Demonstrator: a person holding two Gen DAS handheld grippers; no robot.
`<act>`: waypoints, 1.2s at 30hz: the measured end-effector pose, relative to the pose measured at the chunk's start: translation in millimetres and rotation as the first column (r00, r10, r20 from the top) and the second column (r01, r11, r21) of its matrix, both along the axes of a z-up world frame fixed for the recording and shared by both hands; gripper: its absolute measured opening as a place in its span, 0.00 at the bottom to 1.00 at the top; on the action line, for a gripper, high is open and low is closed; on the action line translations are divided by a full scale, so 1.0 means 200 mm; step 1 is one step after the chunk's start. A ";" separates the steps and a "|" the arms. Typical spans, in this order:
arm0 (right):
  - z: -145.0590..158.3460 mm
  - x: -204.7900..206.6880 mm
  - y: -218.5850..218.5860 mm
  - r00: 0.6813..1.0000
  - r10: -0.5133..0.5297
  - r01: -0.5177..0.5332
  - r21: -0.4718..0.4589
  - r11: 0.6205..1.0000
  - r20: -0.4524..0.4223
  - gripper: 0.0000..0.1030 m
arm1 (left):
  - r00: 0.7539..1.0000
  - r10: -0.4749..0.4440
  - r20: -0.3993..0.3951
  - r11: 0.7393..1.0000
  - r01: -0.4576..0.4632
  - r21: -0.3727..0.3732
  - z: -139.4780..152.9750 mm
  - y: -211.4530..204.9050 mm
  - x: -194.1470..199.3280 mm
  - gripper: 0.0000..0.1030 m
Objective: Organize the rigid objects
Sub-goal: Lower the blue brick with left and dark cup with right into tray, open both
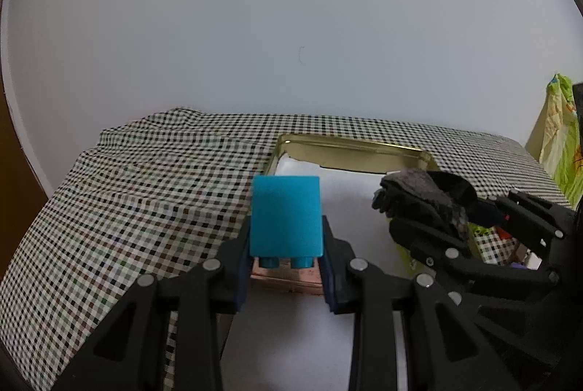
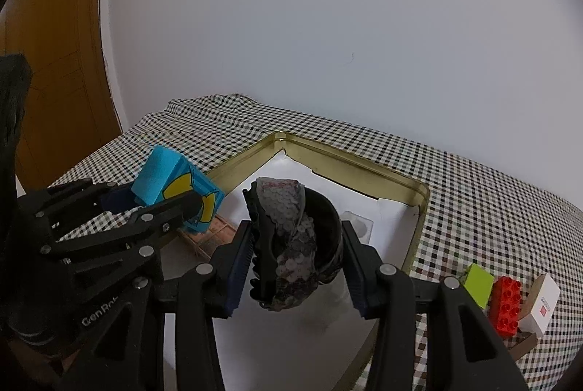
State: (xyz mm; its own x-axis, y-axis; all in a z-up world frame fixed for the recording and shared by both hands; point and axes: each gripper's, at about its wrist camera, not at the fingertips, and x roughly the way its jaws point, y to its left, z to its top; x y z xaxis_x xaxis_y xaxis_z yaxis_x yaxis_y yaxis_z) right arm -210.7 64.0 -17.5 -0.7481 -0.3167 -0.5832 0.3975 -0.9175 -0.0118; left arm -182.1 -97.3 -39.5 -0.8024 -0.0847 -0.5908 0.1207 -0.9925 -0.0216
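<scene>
My left gripper (image 1: pixel 286 245) is shut on a blue block (image 1: pixel 286 216), studs toward the camera, held above a gold tin tray (image 1: pixel 349 148) lined with white. The block shows a yellow picture in the right wrist view (image 2: pixel 175 185), where the left gripper (image 2: pixel 153 205) is at left. A small wooden frame (image 1: pixel 288 276) lies in the tray under the block. My right gripper (image 2: pixel 297 256) is shut on a black sequinned hair clip (image 2: pixel 291 241) over the tray (image 2: pixel 419 194); it also shows in the left wrist view (image 1: pixel 426 201).
A checked cloth (image 1: pixel 145 190) covers the table. A green block (image 2: pixel 479 283), a red brick (image 2: pixel 506 303) and a small white box (image 2: pixel 543 303) sit on the cloth right of the tray. A white wall stands behind. A wooden door (image 2: pixel 54 63) is at left.
</scene>
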 end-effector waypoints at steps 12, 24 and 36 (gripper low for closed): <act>-0.02 -0.07 -0.03 0.998 -0.029 0.031 -0.034 0.999 0.052 0.69 | 0.998 0.062 0.008 0.998 -0.062 -0.005 -0.02 -0.05 -0.02 0.47; 0.04 0.07 0.18 0.992 -0.105 0.093 -0.163 0.982 -0.067 0.88 | 0.995 0.076 -0.064 0.997 -0.075 0.022 0.01 0.01 0.08 1.00; 0.03 0.32 0.50 0.973 -0.205 0.187 -0.157 0.970 -0.107 0.88 | 0.992 -0.026 -0.124 1.000 0.028 0.014 0.06 0.29 0.17 1.00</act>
State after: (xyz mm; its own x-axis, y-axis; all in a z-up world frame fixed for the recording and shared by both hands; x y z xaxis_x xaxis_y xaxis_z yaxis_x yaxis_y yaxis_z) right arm -145.8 163.3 -10.9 -0.8662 -0.2312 -0.4430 0.2138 -0.9728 0.0896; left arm -147.2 -38.9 -27.5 -0.8711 -0.0535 -0.4881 0.0893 -0.9947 -0.0504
